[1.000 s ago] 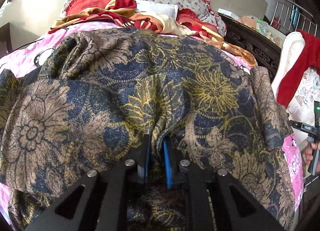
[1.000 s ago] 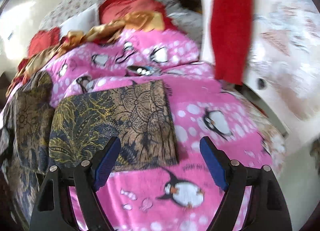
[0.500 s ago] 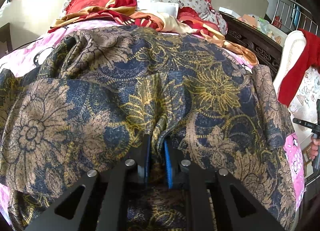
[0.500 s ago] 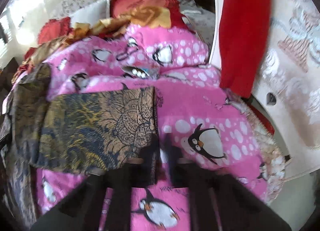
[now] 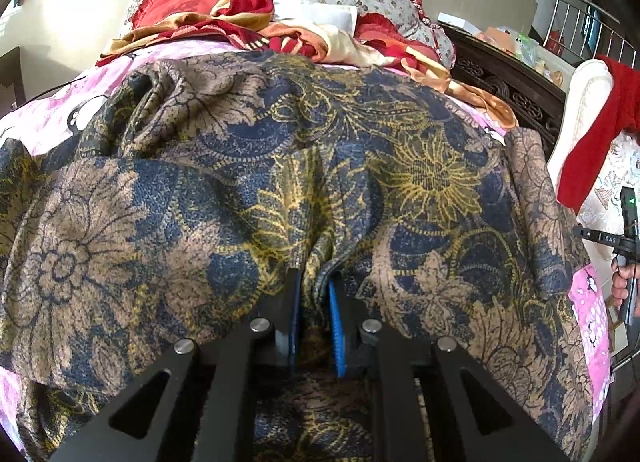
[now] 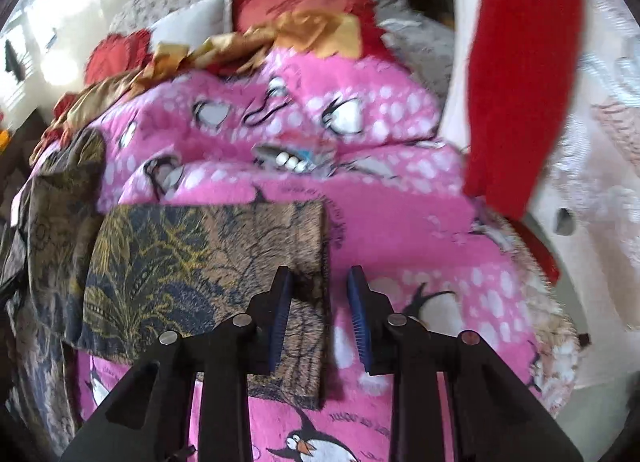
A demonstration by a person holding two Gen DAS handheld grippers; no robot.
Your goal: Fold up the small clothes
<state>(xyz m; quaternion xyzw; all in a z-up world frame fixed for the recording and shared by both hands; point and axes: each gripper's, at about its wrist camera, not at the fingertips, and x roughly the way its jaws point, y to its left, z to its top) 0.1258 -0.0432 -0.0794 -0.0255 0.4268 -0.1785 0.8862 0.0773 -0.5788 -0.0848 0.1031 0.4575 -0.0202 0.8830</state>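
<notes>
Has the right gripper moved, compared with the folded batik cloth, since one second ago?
Yes. The right gripper has shifted left: its opening jaws now straddle the right edge of the folded batik cloth, where before they spanned cloth and blanket.

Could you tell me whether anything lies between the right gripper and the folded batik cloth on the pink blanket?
Nothing visible does. The right gripper sits directly over the right edge of the folded batik cloth, its fingers opening with that edge between them. Only the bare pink blanket lies alongside.
</notes>
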